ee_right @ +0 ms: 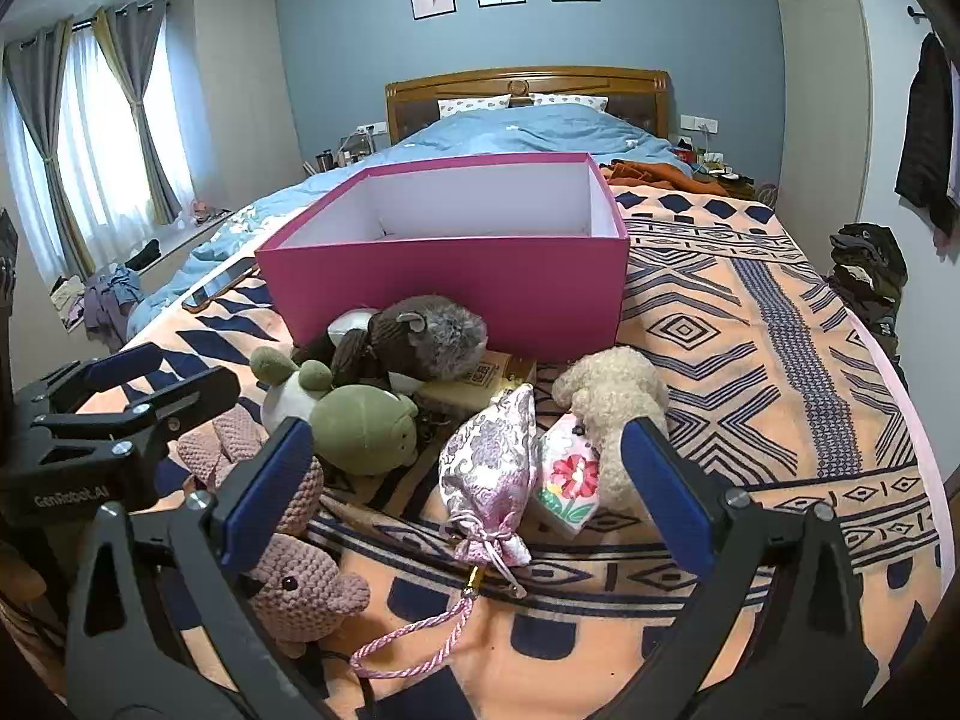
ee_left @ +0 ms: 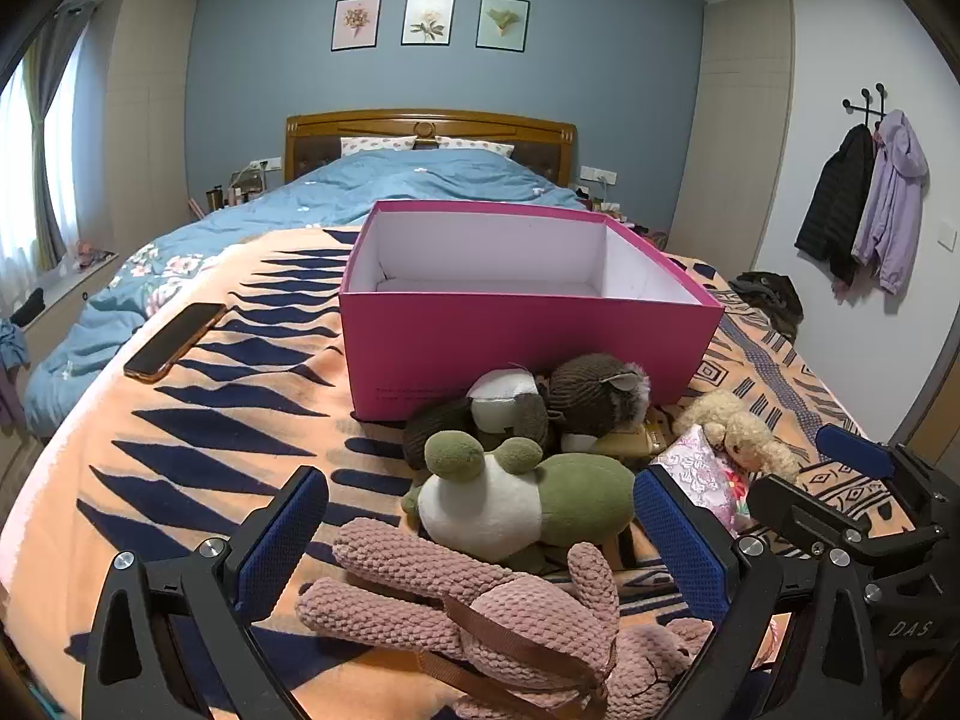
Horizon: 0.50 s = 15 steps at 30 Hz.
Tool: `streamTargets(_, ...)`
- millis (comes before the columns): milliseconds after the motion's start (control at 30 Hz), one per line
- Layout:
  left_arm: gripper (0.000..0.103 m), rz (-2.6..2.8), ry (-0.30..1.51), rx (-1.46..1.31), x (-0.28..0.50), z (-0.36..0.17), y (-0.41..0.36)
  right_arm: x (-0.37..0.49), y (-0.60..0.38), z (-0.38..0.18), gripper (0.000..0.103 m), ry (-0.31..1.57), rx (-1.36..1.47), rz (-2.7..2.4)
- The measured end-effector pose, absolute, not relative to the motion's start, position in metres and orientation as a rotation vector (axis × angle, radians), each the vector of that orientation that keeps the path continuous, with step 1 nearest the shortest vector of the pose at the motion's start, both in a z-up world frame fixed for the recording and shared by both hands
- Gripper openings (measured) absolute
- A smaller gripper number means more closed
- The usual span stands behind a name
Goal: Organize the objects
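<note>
Both the left tongs (ee_left: 480, 534) and right tongs (ee_right: 468, 474) are hovering wide apart and empty over the soft toys heaped on the bed just before the empty pink box (ee_left: 528, 324), so picking is seemingly only starting, calling for closing on the pink knitted toy (ee_left: 480, 618).

Both wrist views face toys (ee_left: 516, 498), pink box (ee_right: 456, 288)
</note>
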<state>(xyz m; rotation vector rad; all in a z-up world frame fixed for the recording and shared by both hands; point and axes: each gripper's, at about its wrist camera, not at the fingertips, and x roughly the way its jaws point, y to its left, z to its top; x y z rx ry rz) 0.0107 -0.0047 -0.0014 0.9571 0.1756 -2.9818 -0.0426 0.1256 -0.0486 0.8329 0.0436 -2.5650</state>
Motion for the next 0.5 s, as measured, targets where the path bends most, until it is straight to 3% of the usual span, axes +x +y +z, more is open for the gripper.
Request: streamTargets(500, 0.103, -2.979, 0.168, 0.932, 0.0147, 0.0004, -0.0051, -0.0412, 0.1246, -0.0517, 0.103, 0.037, 0.830, -2.557)
